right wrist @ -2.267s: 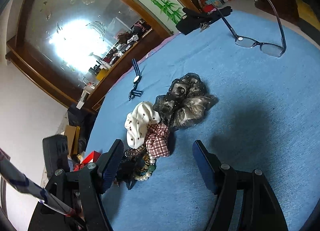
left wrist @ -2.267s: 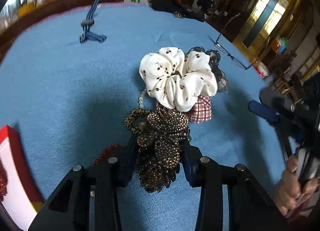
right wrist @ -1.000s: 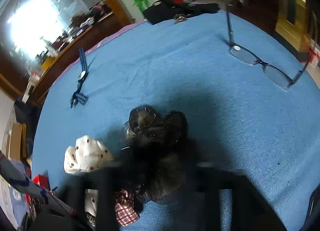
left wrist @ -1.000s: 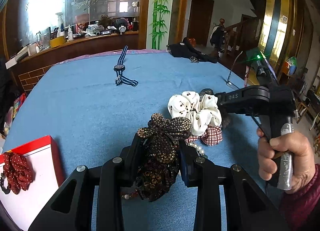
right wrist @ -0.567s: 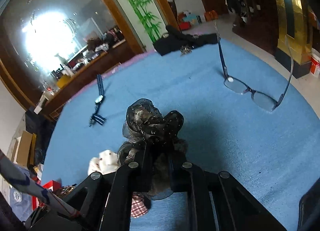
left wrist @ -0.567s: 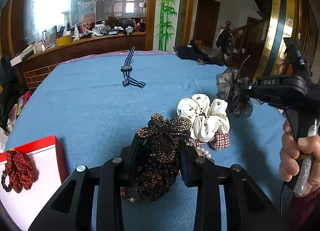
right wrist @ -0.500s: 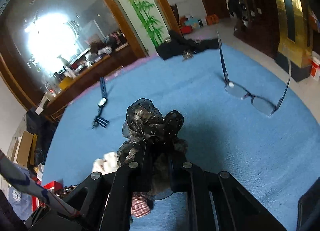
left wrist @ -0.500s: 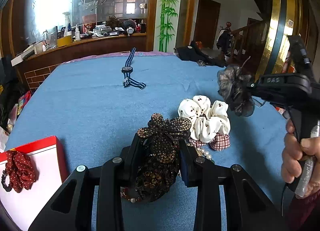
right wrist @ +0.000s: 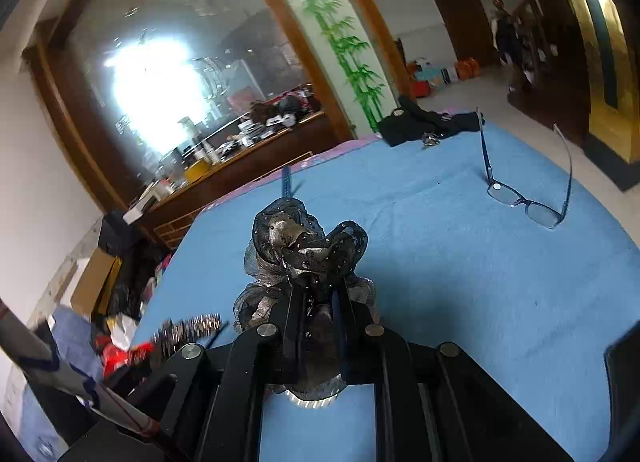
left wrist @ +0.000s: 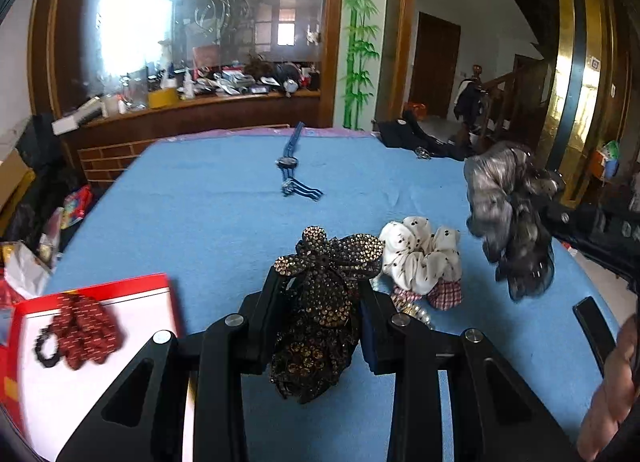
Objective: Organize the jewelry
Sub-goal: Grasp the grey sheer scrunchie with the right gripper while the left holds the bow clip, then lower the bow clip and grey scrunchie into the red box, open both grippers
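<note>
Blue tabletop (left wrist: pixel 200 198) spreads wide under me. Near left, the red box (left wrist: pixel 100 286) holds a red scrunchie (left wrist: pixel 80 332). My left gripper (left wrist: pixel 320 302) jaws pinch the rhinestone bow clip (left wrist: pixel 332 262); my right gripper (right wrist: pixel 318 302) jaws clamp the grey gauzy scrunchie (right wrist: pixel 304 246), aloft. White dotted scrunchie (left wrist: pixel 420 258) lies between them.

both grippers are matte black plastic: the left gripper (left wrist: pixel 325 302) has two broad angular arms with triangular cut-outs, four round silver screw heads across its linkage, and dark blue pads on the inner faces of its fingers (left wrist: pixel 370 326). the right gripper (right wrist: pixel 318 314) is built the same way, with silver screws along its black links and a thin blue edge on one finger. from the left wrist view the right tool's black body carries pale lettering too blurred to read, and part of a hand (left wrist: pixel 614 390) shows at the lower right edge.
</note>
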### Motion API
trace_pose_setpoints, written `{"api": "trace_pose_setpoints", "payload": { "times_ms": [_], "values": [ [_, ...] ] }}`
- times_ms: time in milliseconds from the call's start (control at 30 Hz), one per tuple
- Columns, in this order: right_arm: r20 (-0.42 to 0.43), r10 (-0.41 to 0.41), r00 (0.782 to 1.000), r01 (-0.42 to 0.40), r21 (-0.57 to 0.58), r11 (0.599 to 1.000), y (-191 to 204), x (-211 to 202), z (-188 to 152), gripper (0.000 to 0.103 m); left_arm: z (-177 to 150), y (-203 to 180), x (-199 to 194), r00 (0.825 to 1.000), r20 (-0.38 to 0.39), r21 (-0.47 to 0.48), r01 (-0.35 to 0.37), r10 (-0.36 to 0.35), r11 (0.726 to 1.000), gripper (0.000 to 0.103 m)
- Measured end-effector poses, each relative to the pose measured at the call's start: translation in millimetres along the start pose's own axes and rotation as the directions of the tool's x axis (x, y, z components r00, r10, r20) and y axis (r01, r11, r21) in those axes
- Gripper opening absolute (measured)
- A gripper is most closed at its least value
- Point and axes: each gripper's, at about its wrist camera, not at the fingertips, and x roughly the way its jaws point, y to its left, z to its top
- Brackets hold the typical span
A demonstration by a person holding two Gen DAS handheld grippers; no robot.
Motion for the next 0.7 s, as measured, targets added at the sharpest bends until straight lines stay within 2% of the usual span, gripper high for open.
{"api": "trace_pose_setpoints", "payload": {
  "times_ms": [167,267,500,700],
  "values": [
    [-0.028,0.029,0.999,-0.03,-0.039,0.999,22,-13,-18,0.013,-11,18,-25,1.0,-0.003,-0.043,0.007,-0.008,0.999,0.032],
    [-0.049,0.055,0.997,-0.058,-0.058,0.997,37,-15,-26,0.013,-20,28,-39,0.999,0.012,-0.041,-0.041,0.042,0.998,0.032],
    [-0.11,0.094,0.989,-0.105,-0.096,0.99,67,-6,-47,0.013,-32,55,-57,0.997,-0.001,-0.081,-0.075,0.075,0.994,0.032],
    [-0.166,0.119,0.979,-0.141,-0.126,0.982,92,6,-60,0.014,-41,92,-74,0.992,-0.007,-0.125,-0.127,0.127,0.984,0.033]
  ]
}}
